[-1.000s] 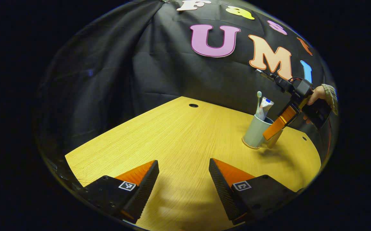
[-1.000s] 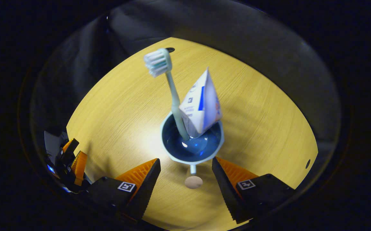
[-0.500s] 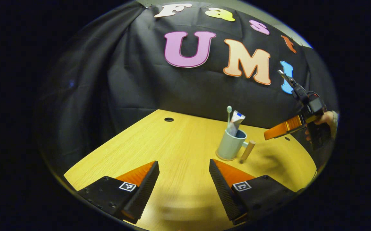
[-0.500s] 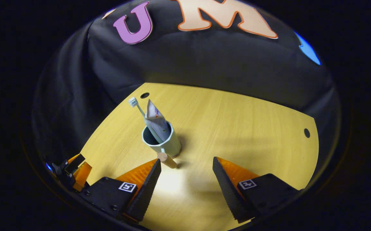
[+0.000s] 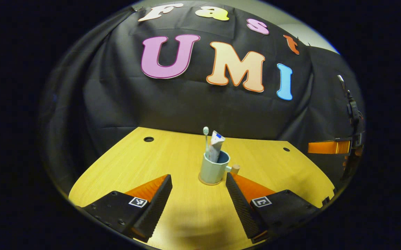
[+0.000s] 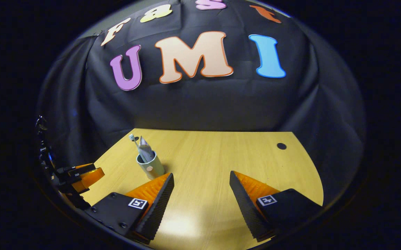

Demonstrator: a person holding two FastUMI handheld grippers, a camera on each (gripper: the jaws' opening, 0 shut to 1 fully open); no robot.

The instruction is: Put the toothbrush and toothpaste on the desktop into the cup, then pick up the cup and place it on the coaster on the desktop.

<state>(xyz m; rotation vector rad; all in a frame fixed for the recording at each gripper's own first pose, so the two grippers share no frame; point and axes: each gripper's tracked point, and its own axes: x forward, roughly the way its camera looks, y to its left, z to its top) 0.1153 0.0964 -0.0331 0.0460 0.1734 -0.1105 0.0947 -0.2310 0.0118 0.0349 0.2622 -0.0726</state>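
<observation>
A pale cup [image 5: 211,171] with a wooden handle [image 5: 235,169] stands upright on a thin round coaster [image 5: 208,183] on the yellow desktop [image 5: 172,156]. A toothbrush [image 5: 206,132] and a toothpaste tube [image 5: 216,143] stick up out of it. My left gripper [image 5: 198,194] is open and empty, a short way in front of the cup. My right gripper [image 6: 202,194] is open and empty too, with the cup [image 6: 151,166], toothbrush [image 6: 131,137] and tube [image 6: 145,149] off to its left. The right gripper [image 5: 329,147] hangs at the right edge of the left gripper view.
Round cable holes [image 5: 148,139] [image 5: 286,149] [image 6: 281,146] mark the desktop's back corners. The black cloth wall closes the back and sides. The left gripper [image 6: 82,175] hovers over the desk's left edge in the right gripper view.
My right gripper drew back from over the cup and now sits far to its right. The left gripper turned so the cup lies straight ahead. The cup has not moved.
</observation>
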